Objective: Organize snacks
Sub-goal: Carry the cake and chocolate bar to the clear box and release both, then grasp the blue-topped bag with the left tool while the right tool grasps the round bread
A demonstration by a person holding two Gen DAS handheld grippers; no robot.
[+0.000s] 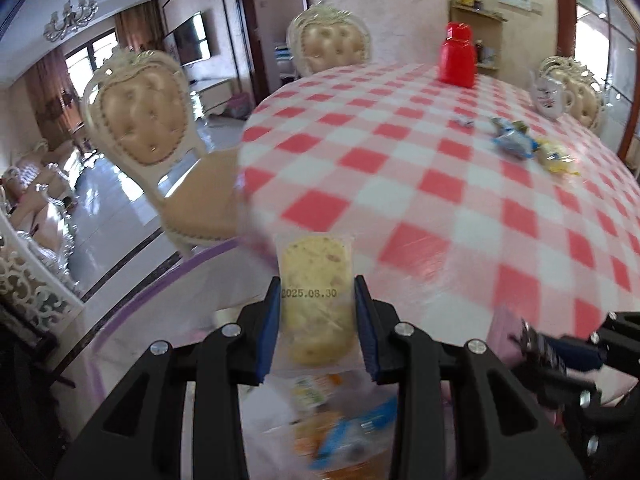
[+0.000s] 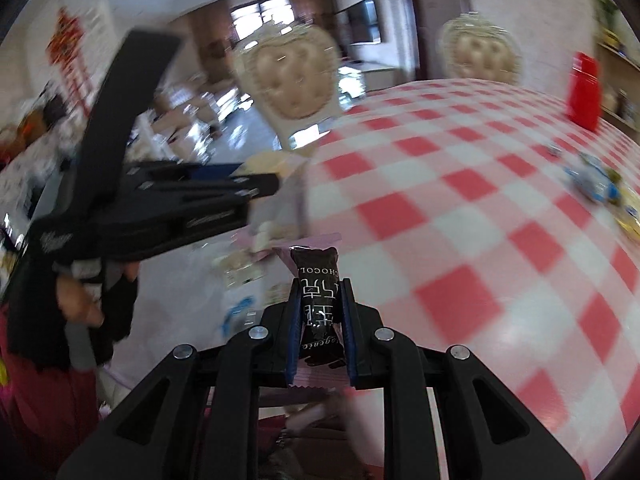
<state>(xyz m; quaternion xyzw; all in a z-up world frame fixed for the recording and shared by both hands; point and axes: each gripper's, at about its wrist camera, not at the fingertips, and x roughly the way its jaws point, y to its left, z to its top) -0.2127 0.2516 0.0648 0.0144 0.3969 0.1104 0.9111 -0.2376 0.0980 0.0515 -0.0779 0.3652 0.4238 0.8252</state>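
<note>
Left gripper (image 1: pixel 316 320) clamped on a clear-wrapped biscuit packet (image 1: pixel 314 300); right gripper (image 2: pixel 322 320) shut on a dark chocolate bar (image 2: pixel 318 300). Both held at the near left edge of the checked table (image 1: pixel 440 184), over what looks like a clear container (image 1: pixel 332 432) — blurred, but apparently already holding orange and blue wrappers. Best to lower each snack well inside the rim before letting go, one at a time, so the grippers stay clear of each other. More loose snacks (image 1: pixel 516 142) waiting far right on the cloth — beyond them a red jar (image 1: pixel 458 56).
</note>
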